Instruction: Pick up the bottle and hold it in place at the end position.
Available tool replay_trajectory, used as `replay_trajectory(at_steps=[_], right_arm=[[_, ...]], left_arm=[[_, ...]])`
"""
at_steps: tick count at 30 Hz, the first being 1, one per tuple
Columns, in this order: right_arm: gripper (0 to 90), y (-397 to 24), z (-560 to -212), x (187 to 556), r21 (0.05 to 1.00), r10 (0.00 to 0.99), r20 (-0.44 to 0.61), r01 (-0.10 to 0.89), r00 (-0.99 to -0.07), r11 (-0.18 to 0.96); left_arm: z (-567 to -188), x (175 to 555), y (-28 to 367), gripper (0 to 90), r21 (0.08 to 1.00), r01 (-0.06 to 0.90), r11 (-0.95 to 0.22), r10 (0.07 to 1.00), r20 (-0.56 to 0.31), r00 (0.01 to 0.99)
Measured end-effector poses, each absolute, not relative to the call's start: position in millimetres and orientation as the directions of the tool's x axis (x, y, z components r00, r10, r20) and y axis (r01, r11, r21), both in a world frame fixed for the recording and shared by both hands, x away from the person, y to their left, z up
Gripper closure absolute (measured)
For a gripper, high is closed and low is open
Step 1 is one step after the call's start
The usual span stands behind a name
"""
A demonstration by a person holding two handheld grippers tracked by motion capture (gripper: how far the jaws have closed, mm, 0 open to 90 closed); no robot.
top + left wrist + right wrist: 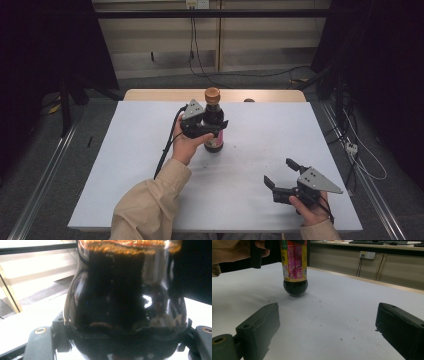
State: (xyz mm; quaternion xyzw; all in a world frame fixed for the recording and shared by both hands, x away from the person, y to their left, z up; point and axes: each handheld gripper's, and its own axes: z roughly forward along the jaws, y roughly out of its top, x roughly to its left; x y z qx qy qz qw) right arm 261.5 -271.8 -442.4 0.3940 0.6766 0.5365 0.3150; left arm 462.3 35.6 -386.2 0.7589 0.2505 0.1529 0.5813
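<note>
While the left tongs point(212, 127) pinch the dark sauce bottle point(213, 120) at its shoulder, just above the white counter point(250, 165), keeping it upright seems wise, with the right tongs point(281, 174) spread, resting well apart from it.

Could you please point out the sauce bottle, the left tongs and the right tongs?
sauce bottle point(294, 262): right gripper view, on its label.
left tongs point(212, 131): high view, between the tips at the bottle.
right tongs point(278, 172): high view, between its open tips.
</note>
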Motion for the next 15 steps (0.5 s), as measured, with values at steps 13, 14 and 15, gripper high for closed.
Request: replay_trajectory(at_steps=[13,14,15], right_arm=[[4.9,-272,-443,262,0.974,0.871,-0.001,0.198,-0.492,0.113],[4.9,-272,-443,262,0.973,0.871,-0.001,0.199,-0.490,0.113],[4.9,-273,-443,262,0.973,0.872,-0.001,0.199,-0.490,0.113]], left_arm=[[-392,473,29,26.2,0.959,0.192,-0.209,0.556,-0.045,0.830],[-393,473,29,26.2,0.959,0.192,-0.209,0.554,-0.046,0.831],[-393,474,28,26.2,0.959,0.196,-0.204,0.556,-0.052,0.830]])
